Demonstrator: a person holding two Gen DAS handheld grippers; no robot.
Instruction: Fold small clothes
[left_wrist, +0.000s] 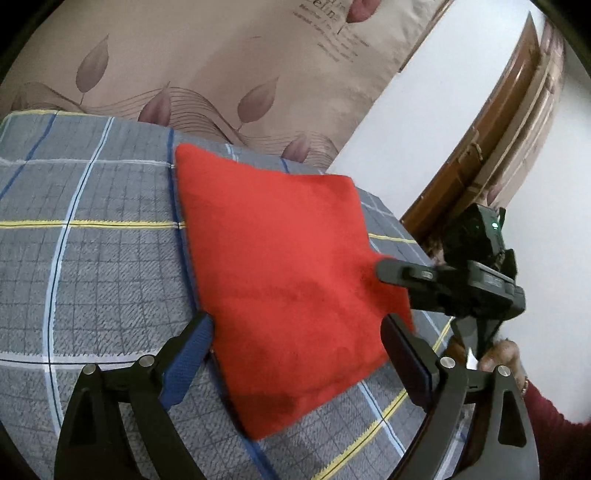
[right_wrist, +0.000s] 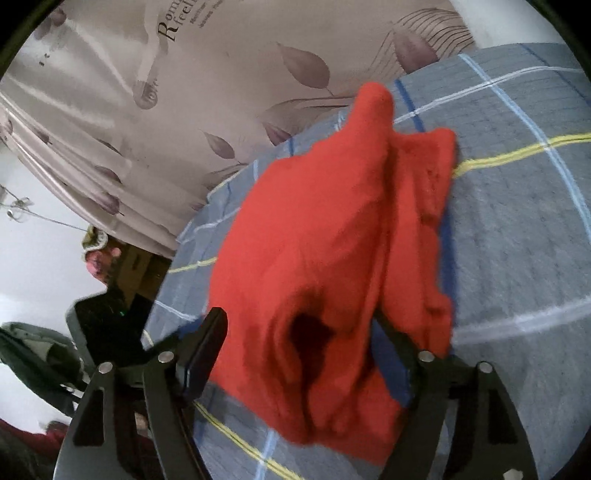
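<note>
A red fleece cloth (left_wrist: 280, 258) lies folded in a rough square on the grey checked bed cover (left_wrist: 92, 258). My left gripper (left_wrist: 295, 343) is open wide, its two fingers standing on either side of the cloth's near corner, just above the bed. In the right wrist view the same red cloth (right_wrist: 325, 258) bunches up thickly between the fingers of my right gripper (right_wrist: 306, 332), filling the whole gap, with the pads pressed against it. One right finger (left_wrist: 391, 271) shows in the left wrist view on the cloth's right corner; the other is hidden.
A beige curtain with a leaf print (left_wrist: 184, 55) hangs behind the bed. A white wall and a brown wooden door frame (left_wrist: 480, 147) lie to the right. A person's hand (left_wrist: 498, 354) with a dark red sleeve (left_wrist: 554, 424) holds the right gripper by the bed's edge.
</note>
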